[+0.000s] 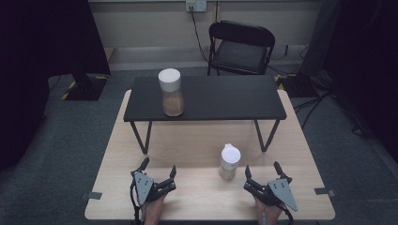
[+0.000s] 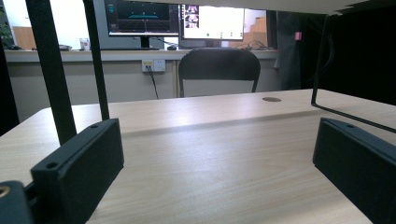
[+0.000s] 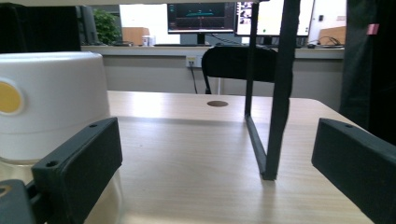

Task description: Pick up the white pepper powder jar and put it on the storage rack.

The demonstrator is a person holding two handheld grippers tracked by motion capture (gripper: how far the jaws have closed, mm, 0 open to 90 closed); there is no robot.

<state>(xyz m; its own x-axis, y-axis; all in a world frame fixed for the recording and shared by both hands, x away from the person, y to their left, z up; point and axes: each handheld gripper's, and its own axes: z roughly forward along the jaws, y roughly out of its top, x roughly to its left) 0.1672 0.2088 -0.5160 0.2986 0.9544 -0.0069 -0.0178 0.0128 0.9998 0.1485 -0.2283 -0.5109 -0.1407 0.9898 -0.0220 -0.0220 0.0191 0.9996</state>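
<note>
A small jar with a white lid [image 1: 229, 161] stands on the wooden table [image 1: 197, 140] near its front, right of centre. In the right gripper view the same jar [image 3: 46, 107] rises just beyond the left jaw. A taller jar with a white lid [image 1: 171, 92] and brownish contents stands on the black shelf [image 1: 220, 97], at its left end. My left gripper [image 1: 158, 168] rests open at the table's front left, nothing between its jaws. My right gripper [image 1: 263, 169] rests open at the front right, just right of the small jar.
The black shelf stands on thin metal legs [image 1: 141, 137] across the table's middle; one leg [image 3: 271, 93] rises ahead of the right gripper. A black folding chair [image 1: 240, 47] stands behind the table. Monitors [image 2: 177, 18] sit on a far desk.
</note>
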